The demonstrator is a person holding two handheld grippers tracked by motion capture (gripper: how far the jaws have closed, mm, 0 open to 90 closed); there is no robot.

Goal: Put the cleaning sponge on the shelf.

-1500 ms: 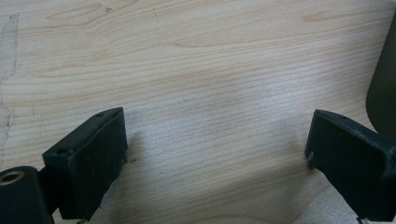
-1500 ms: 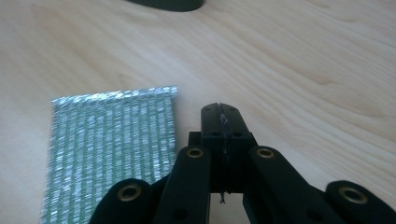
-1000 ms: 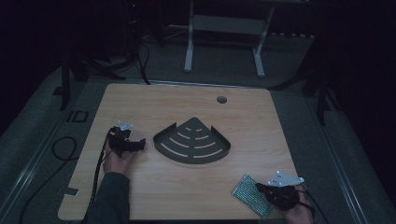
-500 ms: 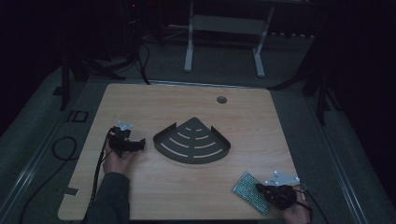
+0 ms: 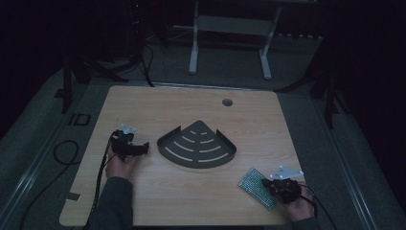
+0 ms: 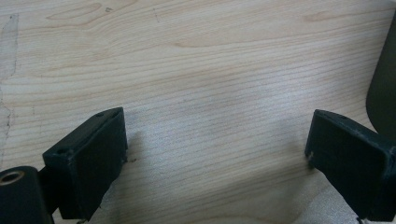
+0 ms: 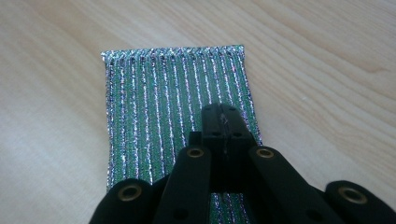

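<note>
From above I see my left claw [image 5: 141, 149] near the tabletop's [image 5: 143, 105] left edge, the tray [image 5: 197, 146] central. Left gripper view: jaws wide apart over bare wood. Right gripper view: my right claw [image 7: 222, 112] pressed closed atop the pad [image 7: 154, 98] near the front-right corner.

Pale wood counter [image 5: 143, 103], light tan with fine darker grain lines running across, small dark round hole near upper right of its top. At centre of the high view, dark charcoal fan-shaped tray [image 5: 197, 144], marked with curved pale slots in concentric arcs. At lower right, green scouring cloth [image 7: 173, 107], striped with glittering silver threads, shimmering edge along the top. Black right tool [image 7: 222, 116], matte, dotted with brass-coloured rivets, grey plate on top in the high view. Black left tool [image 6: 217, 140] at left of the high view, matte jaws over pale grain. Dark grey-green floor [image 5: 43, 134] around, black cable looping at lower left.
</note>
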